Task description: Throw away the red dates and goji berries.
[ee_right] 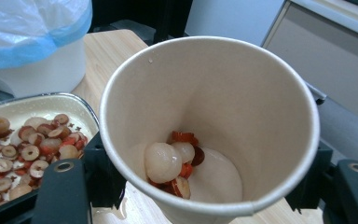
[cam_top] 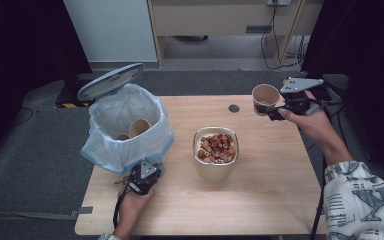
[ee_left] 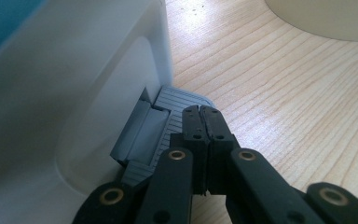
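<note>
- Pale wood table (cam_top: pixel 270 200) stands on grey carpet, with a white wall, a light wooden cabinet and loose cables behind it at twelve o'clock.
- At nine o'clock on the table sits a white pedal bin (cam_top: pixel 125 127) lined with a blue-edged bag, its lid (cam_top: pixel 110 81) tipped up; two paper cups (cam_top: pixel 139 127) lie inside it.
- At the centre stands a cream container (cam_top: pixel 216 152) heaped with sliced red dates and pale nuts.
- A small dark round spot (cam_top: pixel 234 108) marks the table at about one o'clock from the container.
- The left gripper (ee_left: pixel 200 114), at seven o'clock beside the bin's base, has its jaws pressed together with nothing between them; the tips rest over the bin's grey ribbed pedal (ee_left: pixel 179 100).
- The right gripper (cam_top: pixel 275 111), at two o'clock, is clamped on a paper cup (ee_right: pixel 209 126), held above the table's far right part and tilted toward the bin.
- Inside that cup lie a few leftover pieces (ee_right: pixel 172 163): a pale round fruit and red date slices.
- The container lies between the held cup and the bin.
</note>
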{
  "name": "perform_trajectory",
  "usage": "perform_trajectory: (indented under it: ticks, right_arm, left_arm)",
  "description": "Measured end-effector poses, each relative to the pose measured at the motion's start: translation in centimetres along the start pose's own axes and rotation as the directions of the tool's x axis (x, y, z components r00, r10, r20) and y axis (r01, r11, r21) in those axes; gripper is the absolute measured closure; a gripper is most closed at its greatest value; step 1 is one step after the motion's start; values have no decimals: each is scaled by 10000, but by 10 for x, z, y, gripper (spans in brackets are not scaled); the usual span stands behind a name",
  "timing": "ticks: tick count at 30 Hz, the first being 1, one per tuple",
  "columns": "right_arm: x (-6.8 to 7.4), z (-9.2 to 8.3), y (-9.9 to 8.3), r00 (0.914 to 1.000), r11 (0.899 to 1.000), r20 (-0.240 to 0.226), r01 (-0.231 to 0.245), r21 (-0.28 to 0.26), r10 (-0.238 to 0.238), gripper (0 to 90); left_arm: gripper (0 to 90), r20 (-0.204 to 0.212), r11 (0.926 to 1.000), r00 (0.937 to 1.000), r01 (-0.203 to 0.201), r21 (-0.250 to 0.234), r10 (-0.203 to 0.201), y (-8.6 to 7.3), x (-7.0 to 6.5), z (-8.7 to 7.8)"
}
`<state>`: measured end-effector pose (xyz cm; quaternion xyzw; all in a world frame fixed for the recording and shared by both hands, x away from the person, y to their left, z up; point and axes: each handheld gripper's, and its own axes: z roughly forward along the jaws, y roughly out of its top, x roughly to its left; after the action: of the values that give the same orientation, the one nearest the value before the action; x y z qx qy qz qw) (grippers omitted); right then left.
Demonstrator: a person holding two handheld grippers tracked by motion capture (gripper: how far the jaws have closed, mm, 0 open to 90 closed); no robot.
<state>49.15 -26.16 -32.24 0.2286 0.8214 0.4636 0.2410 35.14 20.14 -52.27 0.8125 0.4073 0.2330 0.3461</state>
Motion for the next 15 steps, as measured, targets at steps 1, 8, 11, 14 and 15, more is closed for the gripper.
perform_trajectory:
  ticks: [1, 8, 11, 14, 15]
  right_arm:
    - [-1, 0, 0, 10000, 10000, -15, -79, -14, 79, 299]
    - [-7, -1, -2, 9972, 9973, -181, -730, 40, 731, 299]
    - [-8, -2, -2, 9952, 9955, -230, -947, 93, 949, 298]
    - [-10, -2, -2, 9918, 9924, -373, -1220, 185, 1226, 299]
    - [-10, -2, -2, 9903, 9910, -401, -1325, 199, 1332, 298]
  left_arm:
    - [885, 2, 10000, 10000, 3, -2, -3, 0, 0, 0]
    - [885, 3, 10000, 10000, -2, -6, 2, 0, 0, 0]
    - [885, 0, 10000, 10000, -5, -3, 5, 0, 0, 0]
    - [884, -2, 10000, 10000, -6, -5, 6, 0, 0, 0]
    - [884, -1, 10000, 10000, -8, -7, 8, 0, 0, 0]
